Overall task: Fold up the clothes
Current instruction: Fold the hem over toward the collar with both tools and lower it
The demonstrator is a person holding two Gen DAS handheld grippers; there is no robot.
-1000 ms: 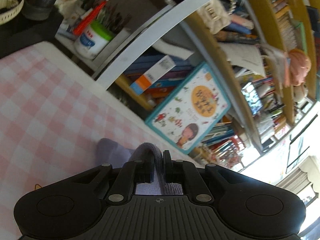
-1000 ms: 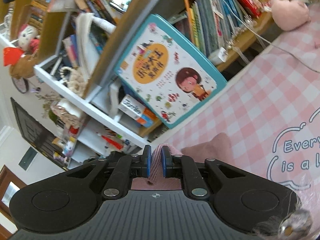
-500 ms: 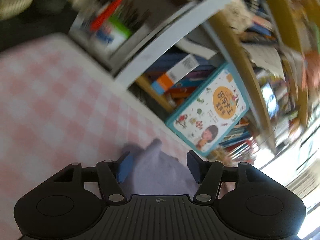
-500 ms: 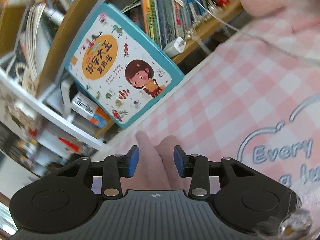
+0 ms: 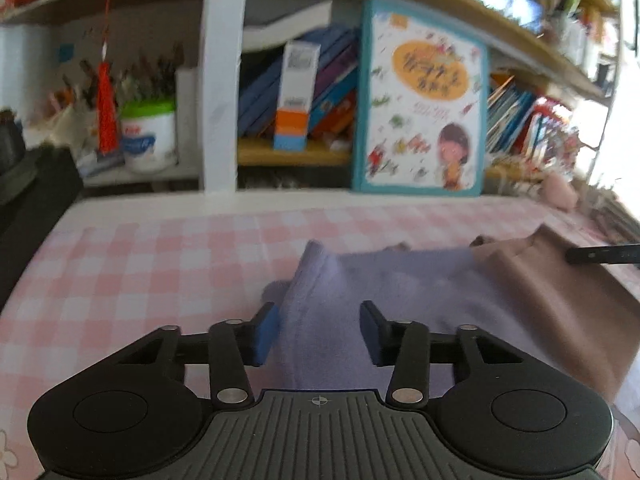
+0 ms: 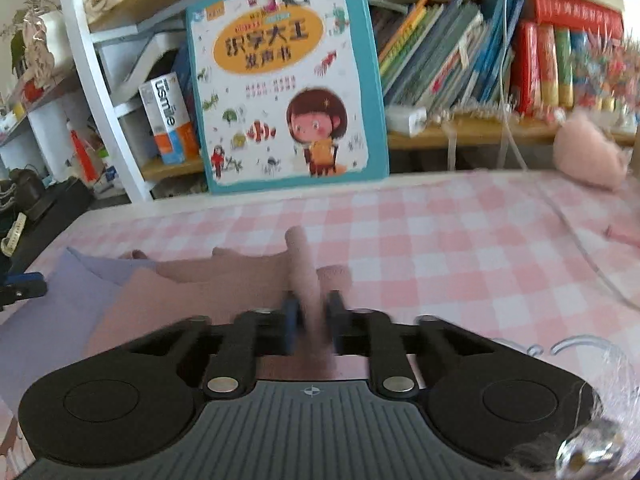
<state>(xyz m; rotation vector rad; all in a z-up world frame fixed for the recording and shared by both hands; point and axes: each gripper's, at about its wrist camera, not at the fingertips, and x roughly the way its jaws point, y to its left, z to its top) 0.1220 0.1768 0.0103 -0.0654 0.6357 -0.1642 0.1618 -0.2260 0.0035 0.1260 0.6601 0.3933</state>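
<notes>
Our left gripper [image 5: 318, 330] stands wide open, its blue pads apart over the lilac part of the garment [image 5: 384, 300]; the left pad looks to be just beside the cloth's raised left edge, but we cannot tell whether it touches. Nothing is gripped there.

Our right gripper [image 6: 311, 328] shows a narrow gap between its pads, with a ridge of the garment's pink part [image 6: 224, 292] standing in that gap. The view is blurred, so we cannot tell whether the pads pinch the ridge or have let go.

The garment lies on the checked tablecloth [image 6: 440, 240], lilac half toward 9 o'clock and pink half toward 3 o'clock in the right wrist view, so its long axis runs from 9 to 3. The pink ridge points toward 12 o'clock, at the picture book [image 6: 280, 80] leaning on the shelf. The left gripper's tip shows at 9 o'clock by the lilac corner.
</notes>
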